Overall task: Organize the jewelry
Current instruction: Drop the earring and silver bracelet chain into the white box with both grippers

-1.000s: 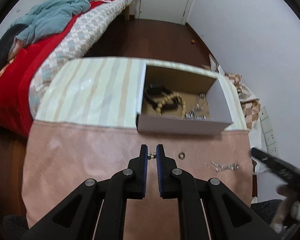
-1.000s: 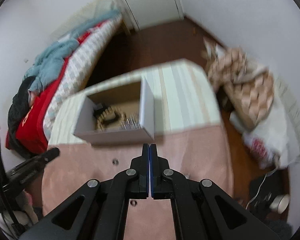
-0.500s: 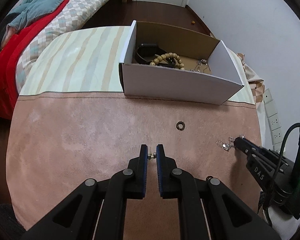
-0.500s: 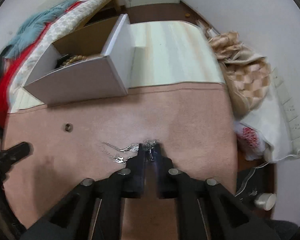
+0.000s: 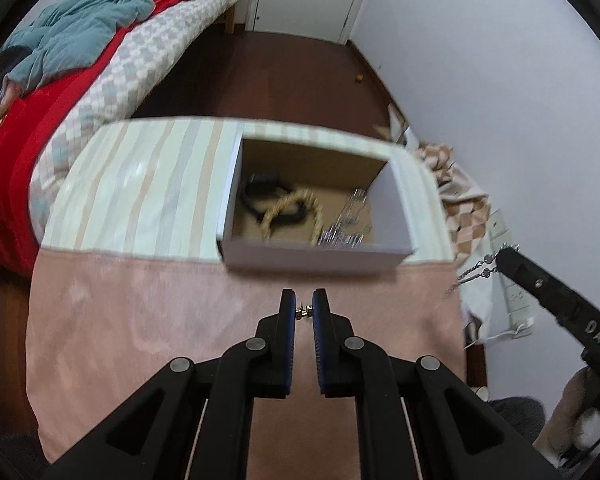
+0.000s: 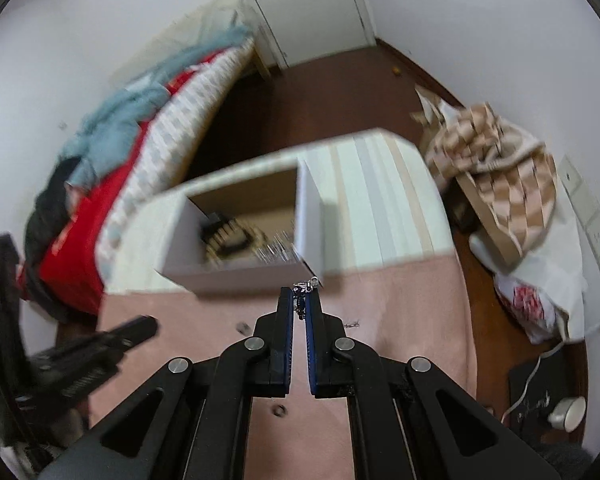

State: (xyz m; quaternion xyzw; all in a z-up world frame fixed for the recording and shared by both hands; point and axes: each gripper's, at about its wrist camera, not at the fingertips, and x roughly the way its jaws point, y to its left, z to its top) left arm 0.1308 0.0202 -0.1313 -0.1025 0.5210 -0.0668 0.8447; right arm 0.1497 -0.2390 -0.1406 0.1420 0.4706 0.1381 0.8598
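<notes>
left tool (image 5: 304,312): black two-finger tool with blue pads, clamped on a small gold-coloured earring-like piece (image 5: 302,312), held above the pink suede-like mat (image 5: 140,320) on the counter
right tool (image 6: 299,306): same build, clamped on a thin silver chain (image 6: 306,286); in the left view the chain (image 5: 474,273) dangles from its tip, off the counter's right edge
box: open white cardboard box with brown inside (image 5: 316,256), standing on the striped cloth (image 5: 148,192) at the far side of the counter, just beyond the mat
in box already: wooden bead bracelet (image 5: 290,210), black strap-like item (image 5: 260,190), silvery chain pile (image 5: 346,234); blurred, detail unclear
still on mat: small dark ring (image 6: 279,411) near the right tool's base, another small piece (image 6: 243,327) and a tiny silver bit (image 6: 352,324); too small to identify
progress: judged past halfway; several pieces boxed, two pieces in the tools not yet dropped, a few small ones left on the mat
next, judged: carry both held pieces over the box and release, then collect the leftovers
risk: dangling chain may catch the box wall
</notes>
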